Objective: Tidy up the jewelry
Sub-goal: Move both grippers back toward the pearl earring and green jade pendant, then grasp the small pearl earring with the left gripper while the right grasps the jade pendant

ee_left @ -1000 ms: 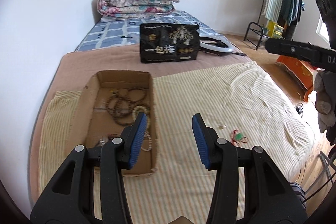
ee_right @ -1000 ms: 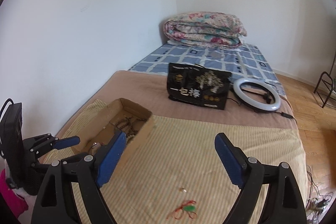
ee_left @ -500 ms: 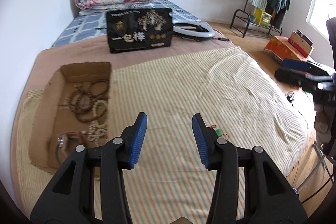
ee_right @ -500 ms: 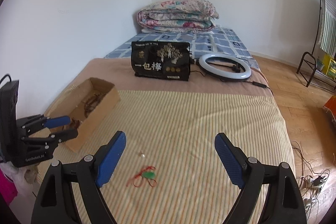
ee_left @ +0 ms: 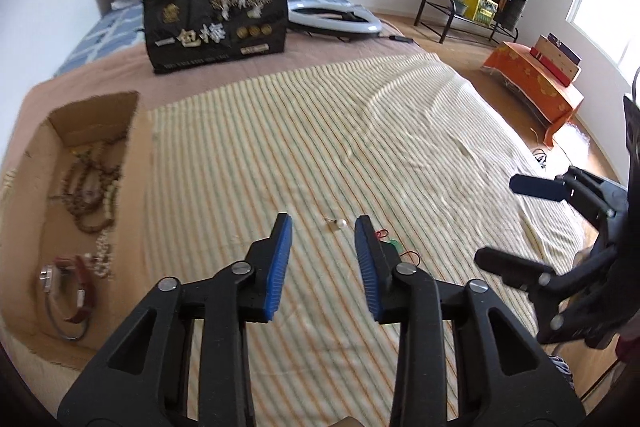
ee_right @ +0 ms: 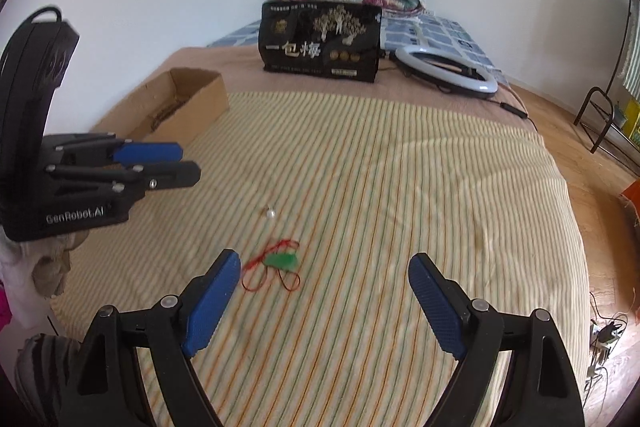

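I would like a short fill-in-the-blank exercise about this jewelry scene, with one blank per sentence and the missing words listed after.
1. The bead bracelets lie inside the ____ box.
2. The green pendant hangs on a ____ cord.
3. The small pearl lies on the ____ sheet.
4. Both the left tool and the right tool are ____ and hold nothing.

Missing words: cardboard; red; striped; open

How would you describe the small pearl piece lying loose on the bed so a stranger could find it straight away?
Start at the striped sheet covering the bed, then look to the open stretch right of the cardboard box. Two loose pieces lie there: the pearl piece is the tiny round white bead, farther from the grippers than the green pendant on its red cord.
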### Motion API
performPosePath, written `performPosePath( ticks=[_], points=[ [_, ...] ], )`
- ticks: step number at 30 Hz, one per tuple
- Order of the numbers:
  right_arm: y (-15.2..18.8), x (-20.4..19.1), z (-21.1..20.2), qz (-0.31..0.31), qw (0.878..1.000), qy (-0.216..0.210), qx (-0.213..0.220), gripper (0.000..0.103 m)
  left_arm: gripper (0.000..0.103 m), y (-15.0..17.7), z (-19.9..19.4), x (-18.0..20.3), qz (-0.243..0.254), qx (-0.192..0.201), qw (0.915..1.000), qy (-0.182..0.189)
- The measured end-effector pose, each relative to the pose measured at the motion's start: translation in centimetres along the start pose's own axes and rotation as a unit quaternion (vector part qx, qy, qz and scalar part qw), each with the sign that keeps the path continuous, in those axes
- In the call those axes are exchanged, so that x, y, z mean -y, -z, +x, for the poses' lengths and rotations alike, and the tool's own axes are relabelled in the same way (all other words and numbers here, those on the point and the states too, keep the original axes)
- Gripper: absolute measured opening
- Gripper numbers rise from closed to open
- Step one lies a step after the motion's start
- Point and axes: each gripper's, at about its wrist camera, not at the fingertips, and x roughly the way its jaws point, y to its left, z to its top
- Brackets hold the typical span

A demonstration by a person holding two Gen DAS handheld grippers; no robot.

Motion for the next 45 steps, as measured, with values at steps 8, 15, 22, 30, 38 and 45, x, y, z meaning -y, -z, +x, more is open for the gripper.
performPosePath(
  ticks=[8,15,22,30,38,45],
  points=[
    [2.0,0.7,2.2,0.017,0.999,-0.004,-0.026,0.083,0.025,0.2,4.3,1.5,0.019,-0.029,0.9993,0.016],
    [2.8,0.8,3.8,0.020,0.999,-0.009,-0.039,0.079,0.024,0.0,6.9,2.0,0.022,-0.044,0.9987,0.017],
    [2.9,0.6,4.9,0.018,0.999,-0.012,-0.042,0.077,0.019,0.1,8.6,1.8,0.026,-0.051,0.9983,-0.001],
    [2.8,-0.6,5.9,0.000,0.999,-0.025,-0.043,0.077,0.011,0.4,9.5,1.2,0.025,-0.049,0.9984,-0.012],
    [2.3,-1.8,7.4,-0.009,0.998,-0.033,-0.046,0.076,0.010,0.7,9.2,-0.2,0.019,-0.043,0.9987,-0.018],
    [1.9,-2.3,8.6,-0.005,0.998,-0.035,-0.053,0.073,0.010,1.4,8.5,-1.4,0.005,-0.039,0.9990,-0.019]
  ],
)
